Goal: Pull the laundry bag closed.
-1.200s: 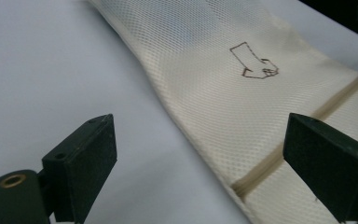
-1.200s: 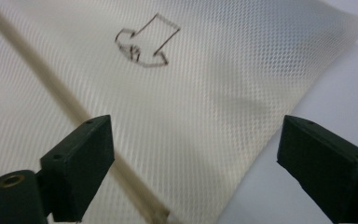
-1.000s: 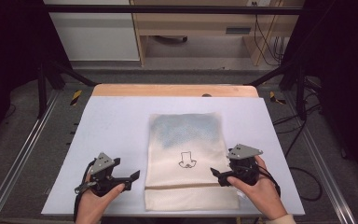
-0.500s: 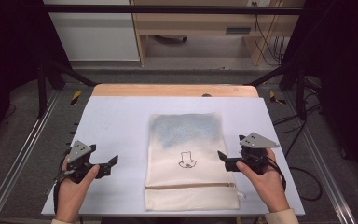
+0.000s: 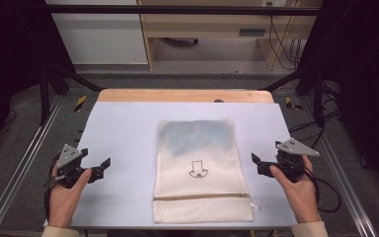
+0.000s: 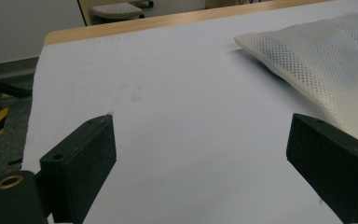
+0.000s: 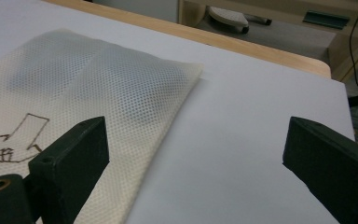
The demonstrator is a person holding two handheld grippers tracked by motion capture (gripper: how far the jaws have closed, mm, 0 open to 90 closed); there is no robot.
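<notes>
From above, a cream mesh bag (image 5: 200,170) lies flat in the middle of the white table (image 5: 128,128), zipper end nearest the person. The left gripper (image 5: 101,168) sits well off to the bag's left, the right gripper (image 5: 256,164) just off its right edge, both empty.

In the left gripper view, the jaws stand spread wide over bare table, the bag to the right.

In the right gripper view, the jaws are likewise wide apart, the bag's edge under the left one.

Black tools (image 5: 103,168) — grey triangular plates, trailing cables — cream sleeves (image 5: 61,231).
</notes>
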